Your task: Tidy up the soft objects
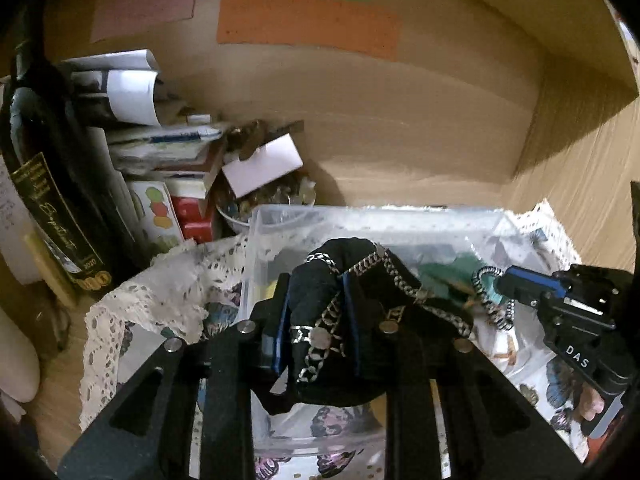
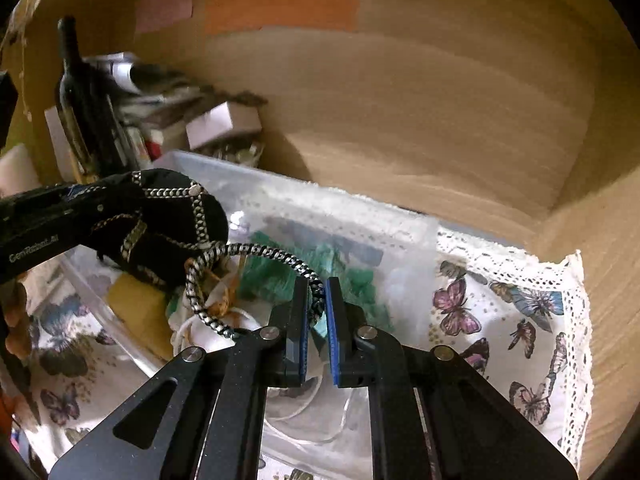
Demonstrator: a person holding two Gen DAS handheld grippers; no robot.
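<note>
A wooden shelf [image 2: 460,152] carries a lace-edged butterfly cloth [image 2: 520,320], a wine bottle [image 1: 48,184] and stacked papers [image 1: 160,148].

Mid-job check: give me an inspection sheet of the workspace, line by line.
Surface: butterfly cloth with lace edge, on a wooden shelf.
Job's things: black pouch over clear bin; its cord runs to the right gripper; green fabric in bin.
Clutter: bottle, paper stack, white box.
Grippers: left gripper shut on pouch; right gripper shut on cord.
Cables: nothing seen.
Surroundings: wood panel with orange label.
</note>
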